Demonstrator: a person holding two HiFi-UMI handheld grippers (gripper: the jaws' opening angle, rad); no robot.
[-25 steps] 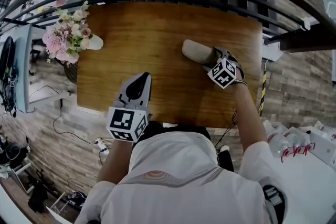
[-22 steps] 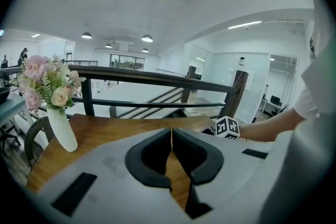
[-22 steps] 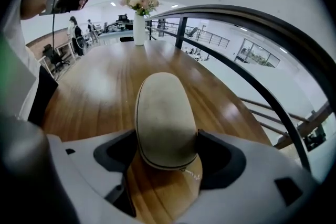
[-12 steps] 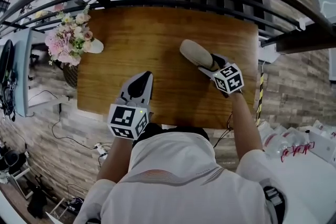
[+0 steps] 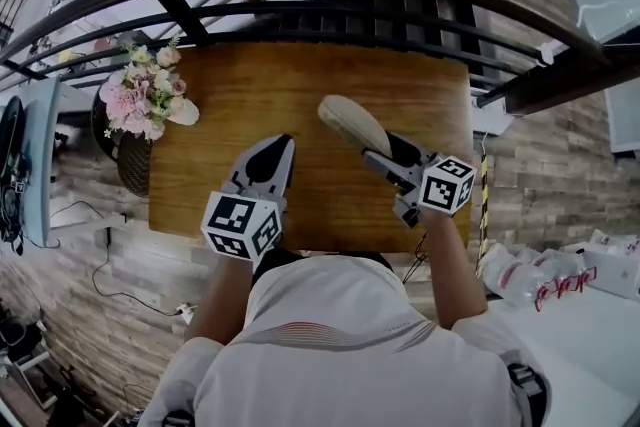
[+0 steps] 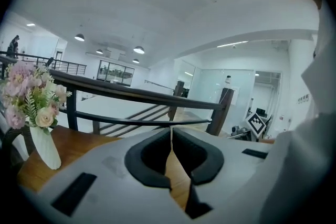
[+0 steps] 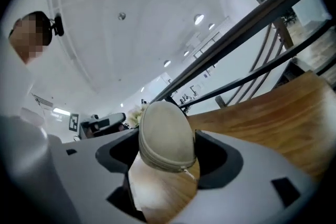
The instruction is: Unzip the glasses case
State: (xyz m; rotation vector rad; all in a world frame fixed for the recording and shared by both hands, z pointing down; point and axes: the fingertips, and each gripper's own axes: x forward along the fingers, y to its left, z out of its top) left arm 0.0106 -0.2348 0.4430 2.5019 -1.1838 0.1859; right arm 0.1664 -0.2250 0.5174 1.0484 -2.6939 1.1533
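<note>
While the right hand-held gripper (image 5: 388,153) clamps the glasses case (image 5: 348,122) over the counter (image 5: 250,85), the closed, empty left hand-held gripper (image 5: 283,143) should probably open and pinch the zip pull (image 7: 187,171).

my left gripper (image 5: 281,145): jaws pressed together, nothing between, aimed ahead | my right gripper (image 5: 380,153): jaws wide, clamped on case (image 5: 345,118) end, aimed ahead-left

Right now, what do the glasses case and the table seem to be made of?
The glasses case: probably beige fabric over a stiff shell, matte; it shows no shine and a zip seam round its edge. The table: wood or wood-look laminate, I cannot tell which; warm brown with grain lines and a slight sheen.
</note>
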